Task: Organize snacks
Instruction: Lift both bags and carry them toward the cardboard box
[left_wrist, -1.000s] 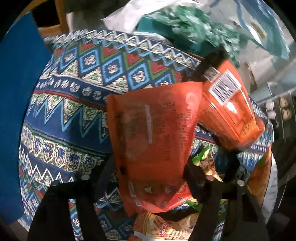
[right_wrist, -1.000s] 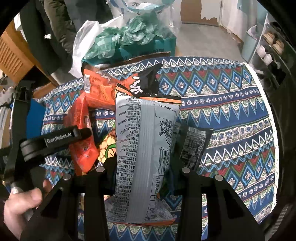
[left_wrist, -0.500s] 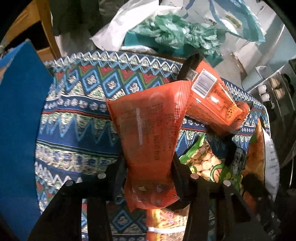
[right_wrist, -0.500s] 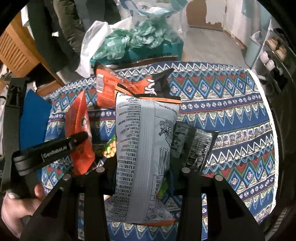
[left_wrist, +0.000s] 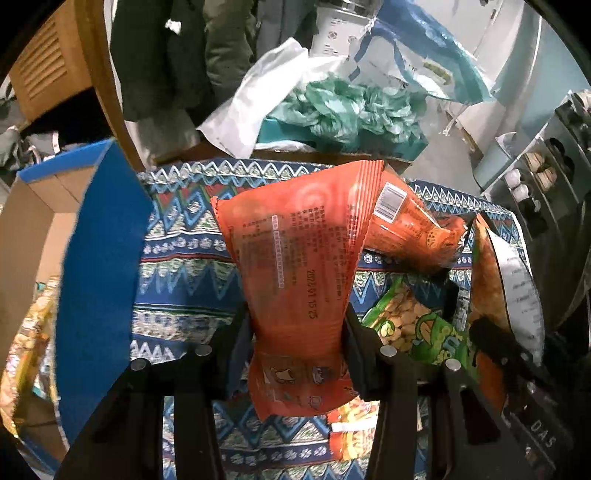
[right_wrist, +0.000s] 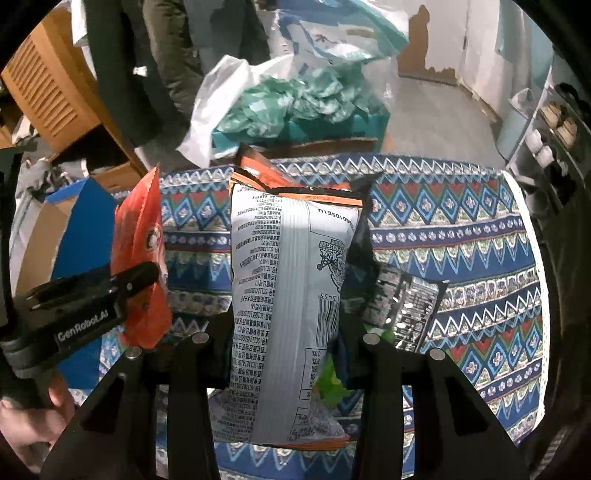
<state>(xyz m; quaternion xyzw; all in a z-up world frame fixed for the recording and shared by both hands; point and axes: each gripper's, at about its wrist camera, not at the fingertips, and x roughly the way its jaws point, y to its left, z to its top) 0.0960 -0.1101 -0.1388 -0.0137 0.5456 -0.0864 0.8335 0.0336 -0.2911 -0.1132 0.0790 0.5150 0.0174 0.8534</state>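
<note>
The left gripper (left_wrist: 297, 332) has its jaws clamped on an orange snack packet (left_wrist: 295, 258), held above the patterned tabletop (left_wrist: 184, 266). The right gripper (right_wrist: 284, 332) pinches a silver snack bag (right_wrist: 288, 288) over the same cloth

The orange foil snack packet (left_wrist: 295, 266) sits between the left tongs (left_wrist: 297, 343), raised over the zigzag-patterned tabletop (left_wrist: 184, 266). Right of it lie a barcoded orange bag (left_wrist: 406, 225) and a green nut bag (left_wrist: 413, 325) — the open blue-sided cardboard box (left_wrist: 99, 266) stands left. The grey printed chip bag (right_wrist: 291, 295) fills the right tongs (right_wrist: 284, 350); a black packet (right_wrist: 410, 306) lies just right.
</note>
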